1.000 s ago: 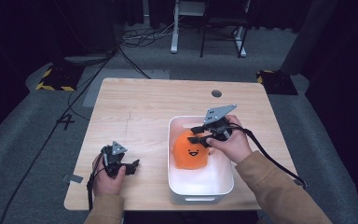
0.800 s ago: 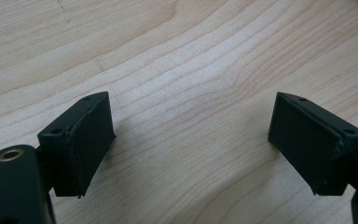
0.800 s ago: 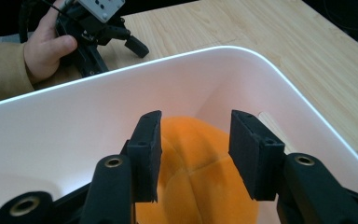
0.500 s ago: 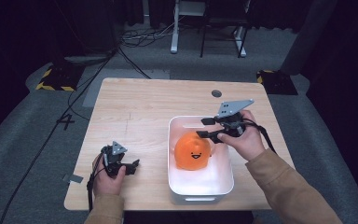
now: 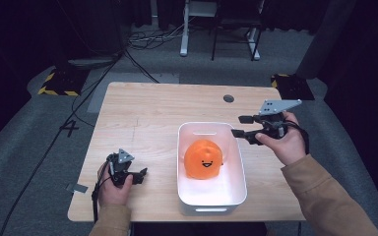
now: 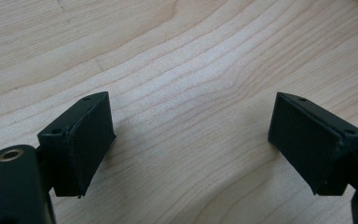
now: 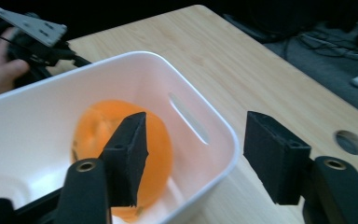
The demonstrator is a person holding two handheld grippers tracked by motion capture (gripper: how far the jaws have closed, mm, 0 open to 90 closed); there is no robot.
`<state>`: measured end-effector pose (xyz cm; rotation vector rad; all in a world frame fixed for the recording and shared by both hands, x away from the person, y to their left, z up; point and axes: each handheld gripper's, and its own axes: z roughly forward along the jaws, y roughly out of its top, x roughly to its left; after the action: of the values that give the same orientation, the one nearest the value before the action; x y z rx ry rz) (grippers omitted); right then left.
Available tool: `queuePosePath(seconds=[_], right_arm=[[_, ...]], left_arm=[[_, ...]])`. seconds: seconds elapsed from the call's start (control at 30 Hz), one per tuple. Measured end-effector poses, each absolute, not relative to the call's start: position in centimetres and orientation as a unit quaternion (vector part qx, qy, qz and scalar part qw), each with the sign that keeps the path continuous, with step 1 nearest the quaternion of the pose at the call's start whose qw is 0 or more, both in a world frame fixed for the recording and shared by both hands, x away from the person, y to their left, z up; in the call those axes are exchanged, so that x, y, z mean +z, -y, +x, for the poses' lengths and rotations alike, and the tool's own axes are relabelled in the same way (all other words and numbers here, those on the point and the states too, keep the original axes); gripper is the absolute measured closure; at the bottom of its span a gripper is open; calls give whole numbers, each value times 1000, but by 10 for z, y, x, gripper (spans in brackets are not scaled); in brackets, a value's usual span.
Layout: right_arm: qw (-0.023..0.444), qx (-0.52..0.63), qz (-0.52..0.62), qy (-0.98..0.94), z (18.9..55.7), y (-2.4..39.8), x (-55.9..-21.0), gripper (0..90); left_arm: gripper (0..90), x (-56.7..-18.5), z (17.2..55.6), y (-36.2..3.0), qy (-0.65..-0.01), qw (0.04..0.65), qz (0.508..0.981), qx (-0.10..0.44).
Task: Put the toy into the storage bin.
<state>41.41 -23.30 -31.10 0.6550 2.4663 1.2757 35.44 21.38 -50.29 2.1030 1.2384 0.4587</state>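
My right gripper [image 5: 240, 126] has just been opening — nothing between its jaws — and hangs over the white bin's [image 5: 236, 162] right rim; my left gripper [image 5: 137, 175] rests released near the table's [image 5: 142, 113] front-left corner; the risk, I judge, is clipping that rim and jolting the bin; inside sits the orange smiley ball [image 5: 204, 158].

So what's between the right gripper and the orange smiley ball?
In the high view, just the white bin's wall separates the right gripper from the orange ball.
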Motion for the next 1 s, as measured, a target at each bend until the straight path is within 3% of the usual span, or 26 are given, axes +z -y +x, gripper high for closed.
queuePosePath(seconds=[0.4,1.0], right_arm=[[174,407,278,-852,418,273,-323,308],[145,356,352,-853,436,323,-373,250]], left_arm=[[143,-503,354,-214,-472,322,802,175],[143,-502,354,-214,-472,321,803,173]])
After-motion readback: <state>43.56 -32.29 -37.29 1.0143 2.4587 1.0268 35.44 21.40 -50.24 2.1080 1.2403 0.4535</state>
